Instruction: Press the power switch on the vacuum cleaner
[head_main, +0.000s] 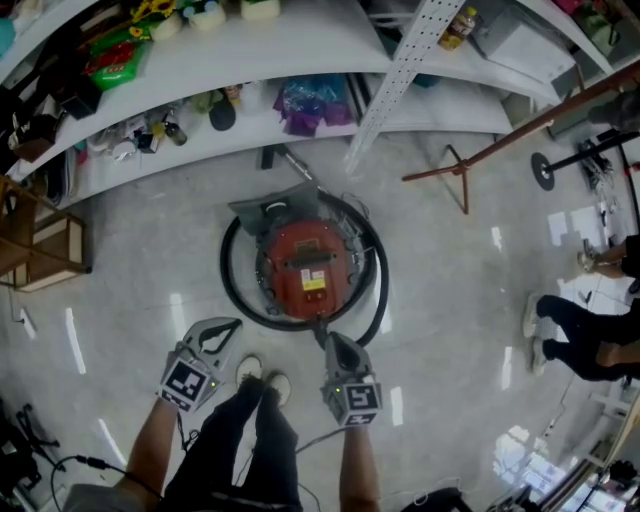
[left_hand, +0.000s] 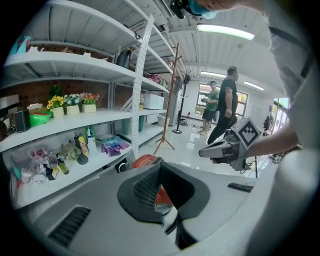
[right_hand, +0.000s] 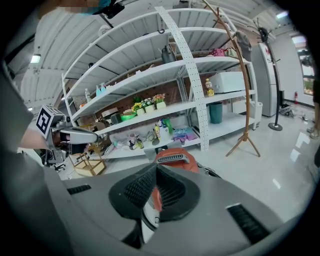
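We see the red vacuum cleaner standing on the pale floor, just in front of the lowest white shelf, with its black hose coiled in a ring around it. The right tool is held low with its tip just beside the near edge of the vacuum cleaner, over the hose; whether it touches we cannot tell. Its 2 jaws are drawn together, with only a sliver of red showing between the pads, and they grip nothing. The left tool hovers to the left, near the hose but apart from it, its jaws spread and empty. The person's 2 shoes stand between the tools
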